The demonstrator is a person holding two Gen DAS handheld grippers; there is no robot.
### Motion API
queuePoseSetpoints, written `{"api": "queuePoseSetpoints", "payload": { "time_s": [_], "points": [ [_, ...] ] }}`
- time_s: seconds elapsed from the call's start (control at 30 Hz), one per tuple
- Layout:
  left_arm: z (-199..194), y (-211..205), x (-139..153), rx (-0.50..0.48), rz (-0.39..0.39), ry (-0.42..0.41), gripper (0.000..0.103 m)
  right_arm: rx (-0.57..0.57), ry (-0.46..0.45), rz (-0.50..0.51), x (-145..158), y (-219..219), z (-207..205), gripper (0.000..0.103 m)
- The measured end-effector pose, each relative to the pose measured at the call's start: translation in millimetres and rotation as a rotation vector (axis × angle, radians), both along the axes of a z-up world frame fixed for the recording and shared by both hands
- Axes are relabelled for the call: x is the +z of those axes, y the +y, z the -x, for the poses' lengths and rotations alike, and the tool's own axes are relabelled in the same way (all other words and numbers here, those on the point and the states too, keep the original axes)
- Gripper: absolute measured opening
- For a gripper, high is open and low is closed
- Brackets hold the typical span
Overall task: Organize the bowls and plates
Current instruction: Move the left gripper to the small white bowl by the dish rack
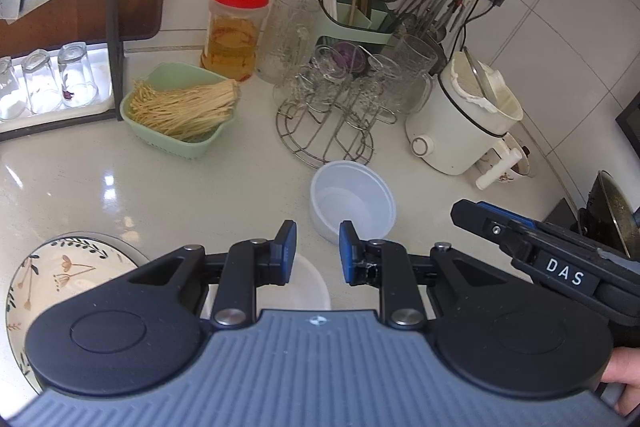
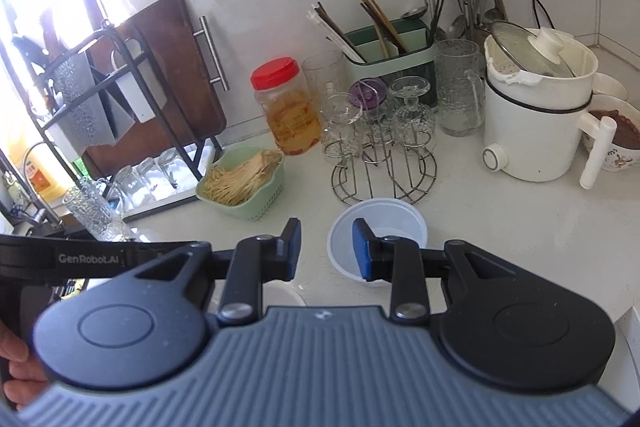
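A white plastic bowl [image 1: 352, 203] [image 2: 378, 233] stands empty on the pale counter in front of the glass rack. A plate with a flower pattern [image 1: 60, 275] lies at the near left. Another white dish [image 1: 306, 285] [image 2: 280, 293] shows partly beneath the fingers. My left gripper [image 1: 318, 253] hovers just short of the bowl, jaws a little apart with only counter between them. My right gripper [image 2: 327, 249] hangs above the bowl's near left rim, jaws also apart and holding nothing. In the left wrist view, the right gripper's tip [image 1: 464, 213] stays clear of the bowl.
Behind the bowl stand a wire rack of upturned glasses [image 1: 332, 107], a green basket of noodles [image 1: 180, 111], a red-lidded jar [image 1: 236, 27], a utensil holder [image 1: 352, 15] and a white electric pot [image 1: 460, 123]. A dark pan [image 1: 612, 219] sits at far right, a dish rack [image 2: 120, 99] at left.
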State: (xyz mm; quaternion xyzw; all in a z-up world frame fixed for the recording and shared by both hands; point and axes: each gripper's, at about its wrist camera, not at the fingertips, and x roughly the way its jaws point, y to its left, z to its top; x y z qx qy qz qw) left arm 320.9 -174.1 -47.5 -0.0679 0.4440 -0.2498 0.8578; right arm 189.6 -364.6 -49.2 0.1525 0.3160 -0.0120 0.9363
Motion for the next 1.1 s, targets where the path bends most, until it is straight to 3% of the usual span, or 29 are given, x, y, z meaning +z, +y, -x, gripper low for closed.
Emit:
{"api": "queuePoseSetpoints", "payload": {
  "time_s": [0.67,0.93,1.1],
  "points": [
    [6,-73,-7,-0.119,-0.02,0.025,0.026,-0.12,0.026,-0.007,-11,-51,32,0.032],
    [-1,-86,-15,-0.13,-0.032,0.035,0.026,-0.127,0.044,-0.018,-20,-60,27,0.032],
    [-12,-88,-15,-0.131,-0.035,0.032,0.033,-0.124,0.047,-0.014,-22,-63,17,0.032]
  ]
}}
